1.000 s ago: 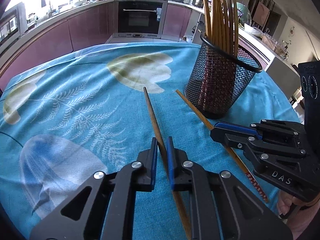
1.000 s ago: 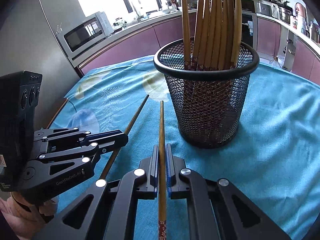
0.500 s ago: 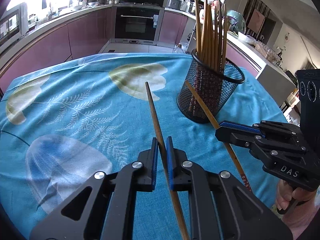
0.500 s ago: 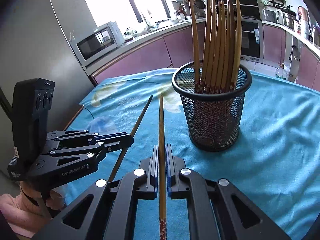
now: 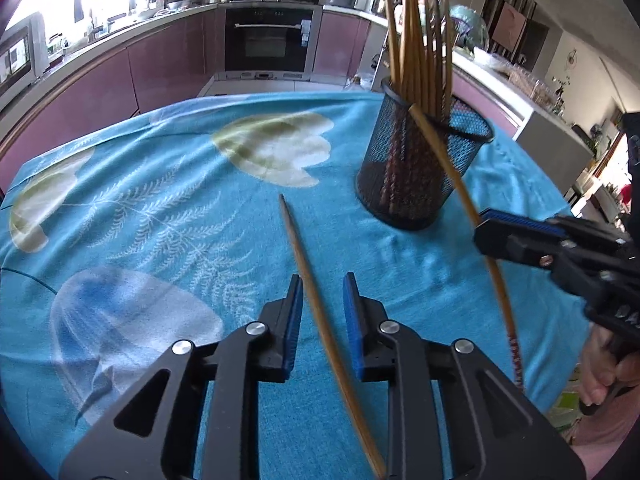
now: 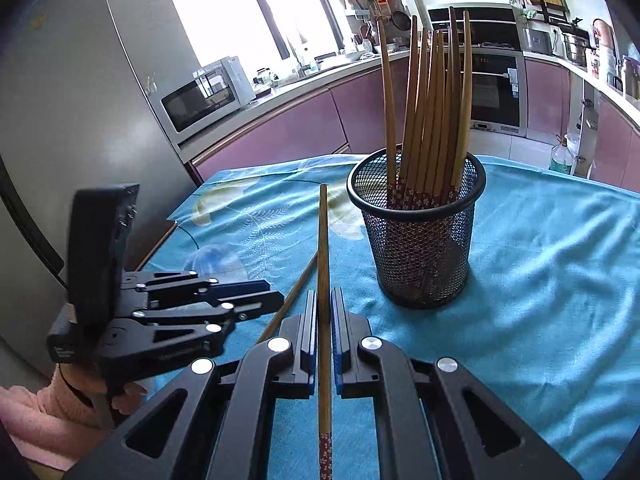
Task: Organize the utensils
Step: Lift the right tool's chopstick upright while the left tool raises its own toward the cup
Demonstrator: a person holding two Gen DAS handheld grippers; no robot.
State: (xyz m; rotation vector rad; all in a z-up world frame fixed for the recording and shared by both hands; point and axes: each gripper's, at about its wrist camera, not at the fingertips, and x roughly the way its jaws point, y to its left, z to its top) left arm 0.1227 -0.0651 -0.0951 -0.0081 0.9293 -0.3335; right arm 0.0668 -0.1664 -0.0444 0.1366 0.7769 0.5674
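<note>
A black mesh cup [image 5: 420, 172] [image 6: 418, 240] holds several bamboo chopsticks upright on the blue tablecloth. My left gripper [image 5: 320, 304] is open; a loose chopstick [image 5: 320, 312] passes between its blue pads, blurred, touching neither. It also shows in the right wrist view [image 6: 290, 300] beside the left gripper [image 6: 256, 300]. My right gripper [image 6: 324, 324] is shut on a second chopstick [image 6: 323, 264] with a red patterned end, raised above the cloth, tip near the cup's rim. In the left wrist view that chopstick [image 5: 452, 176] slants across the cup from the right gripper [image 5: 504, 232].
The table has a blue cloth [image 5: 160, 220] with leaf and flower prints. A refrigerator [image 6: 72, 100] stands close by its left side. Kitchen counters, a microwave [image 6: 200, 96] and an oven [image 5: 272, 36] lie beyond the table.
My left gripper has opened and let go of its chopstick, which has dropped from the jaws. My right gripper has lifted higher with its chopstick, toward the cup's rim.
</note>
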